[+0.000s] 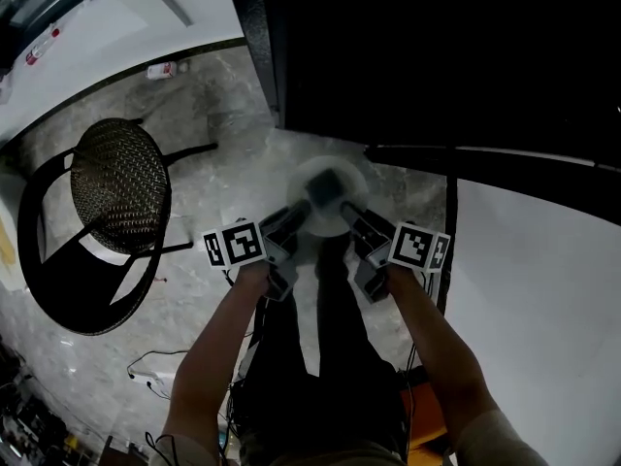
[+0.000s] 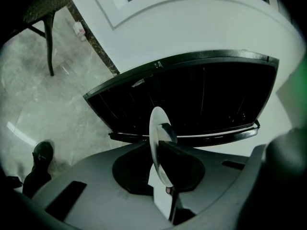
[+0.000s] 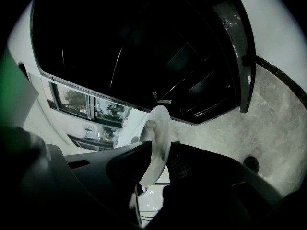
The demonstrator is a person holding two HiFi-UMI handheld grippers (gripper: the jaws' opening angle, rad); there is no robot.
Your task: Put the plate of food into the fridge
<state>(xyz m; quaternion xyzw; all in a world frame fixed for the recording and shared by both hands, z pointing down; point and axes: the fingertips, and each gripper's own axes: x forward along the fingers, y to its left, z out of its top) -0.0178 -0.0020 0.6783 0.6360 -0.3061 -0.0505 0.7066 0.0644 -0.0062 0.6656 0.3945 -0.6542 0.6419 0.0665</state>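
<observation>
The plate point(image 1: 330, 223) hangs level between the two hands, in front of the person and above the floor point(image 1: 223, 134). The left hand-held gripper point(image 1: 303, 212) is clamped narrow on the plate's left rim. The right hand-held gripper point(image 1: 351, 212) pinches the right rim with its jaws a little wider. Each gripper view shows the rim edge-on between the pads. A small lump of food point(image 1: 330, 184) sits near the plate's middle.

The fridge point(image 1: 437, 56) lies straight ahead on the far side of the plate, its dark opening facing the person. The plate is round, so the axis that matters is the line between the two grips. That line runs left to right, roughly square to the fridge front, and both hands are about equally near.

The door point(image 3: 242, 56) stands open on the right, with its edge close to the right hand. The left side has open floor, and a woven chair point(image 1: 121, 178) stands well apart there. I judge that the next move is a straight push inward, keeping the plate flat and the right hand off the door edge.
</observation>
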